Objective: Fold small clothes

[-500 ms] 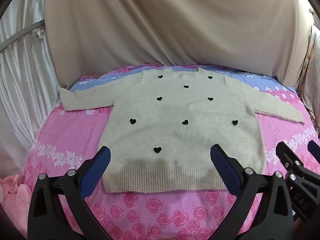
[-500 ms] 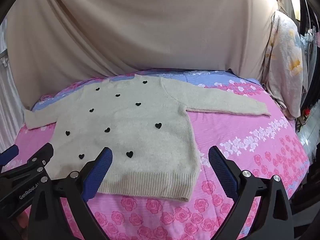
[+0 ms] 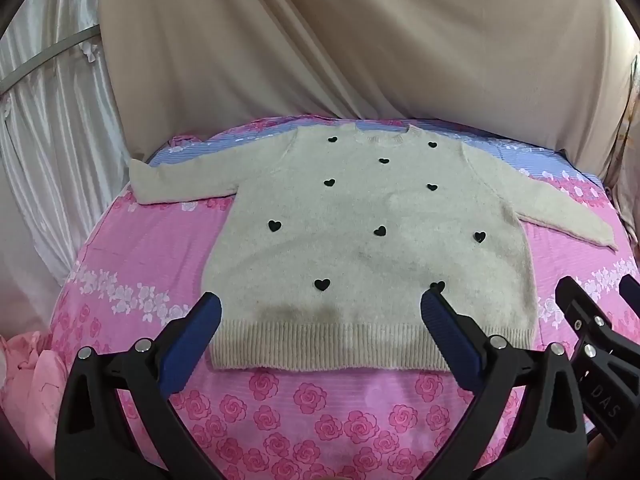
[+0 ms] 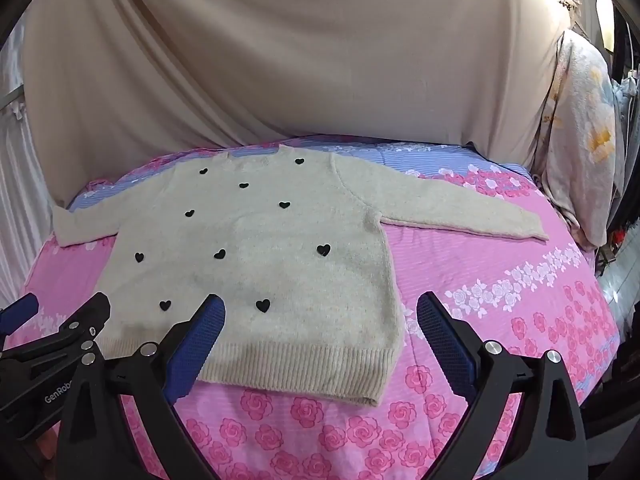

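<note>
A small beige knit sweater (image 3: 360, 232) with black hearts lies flat, front up, on the pink floral bed sheet (image 3: 320, 412), both sleeves spread out. It also shows in the right wrist view (image 4: 260, 264). My left gripper (image 3: 320, 312) is open and empty, hovering above the ribbed hem. My right gripper (image 4: 320, 316) is open and empty, above the sweater's lower right corner. The right gripper shows at the right edge of the left wrist view (image 3: 596, 320); the left gripper shows at the left edge of the right wrist view (image 4: 60, 320).
A beige curtain (image 3: 360, 40) hangs behind the bed. White satin drapes (image 3: 52, 128) hang at the left. Floral cloth (image 4: 576, 140) hangs at the right. A pink garment (image 3: 28, 376) lies at the bed's near left edge.
Both grippers have drifted slightly; the sweater has not moved and both stay open.
</note>
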Motion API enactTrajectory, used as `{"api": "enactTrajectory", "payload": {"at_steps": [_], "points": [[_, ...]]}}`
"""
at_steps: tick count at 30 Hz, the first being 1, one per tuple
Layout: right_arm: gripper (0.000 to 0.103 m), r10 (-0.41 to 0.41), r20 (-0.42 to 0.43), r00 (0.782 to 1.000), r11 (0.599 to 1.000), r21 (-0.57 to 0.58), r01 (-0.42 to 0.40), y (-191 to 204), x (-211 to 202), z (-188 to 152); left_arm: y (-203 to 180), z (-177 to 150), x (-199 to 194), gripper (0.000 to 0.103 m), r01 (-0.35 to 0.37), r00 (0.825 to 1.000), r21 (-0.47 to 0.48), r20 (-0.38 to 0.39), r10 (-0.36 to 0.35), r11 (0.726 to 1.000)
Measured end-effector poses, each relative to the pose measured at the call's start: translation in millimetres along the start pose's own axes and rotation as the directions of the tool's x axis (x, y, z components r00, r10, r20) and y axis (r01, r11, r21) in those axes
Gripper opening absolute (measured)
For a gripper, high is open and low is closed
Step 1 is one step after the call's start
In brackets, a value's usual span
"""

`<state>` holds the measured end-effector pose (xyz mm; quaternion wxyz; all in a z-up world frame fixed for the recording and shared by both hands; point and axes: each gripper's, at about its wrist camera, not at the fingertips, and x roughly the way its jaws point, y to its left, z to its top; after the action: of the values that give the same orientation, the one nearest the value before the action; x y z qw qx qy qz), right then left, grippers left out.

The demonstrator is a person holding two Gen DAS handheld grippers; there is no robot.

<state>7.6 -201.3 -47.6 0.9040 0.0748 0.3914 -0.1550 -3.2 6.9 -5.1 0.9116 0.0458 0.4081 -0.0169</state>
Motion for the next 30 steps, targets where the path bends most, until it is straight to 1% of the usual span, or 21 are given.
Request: {"api": "enactTrajectory", "payload": {"at_steps": [15,30], "points": [[0.095,0.000,-0.006,1.000,1.000,-0.006,0.000,-4.9,-2.4,3.6,-1.6,-3.1,-0.2,0.098,0.003,1.000,-0.006,-0.010,-0.003,1.000],[0.095,0.008,-0.024,1.000,1.000,-0.009,-0.008,-2.7,-0.2,-0.6,1.4,-3.6,1.9,0.098,0.008,1.000,0.002,-0.017,-0.008,1.000]]}}
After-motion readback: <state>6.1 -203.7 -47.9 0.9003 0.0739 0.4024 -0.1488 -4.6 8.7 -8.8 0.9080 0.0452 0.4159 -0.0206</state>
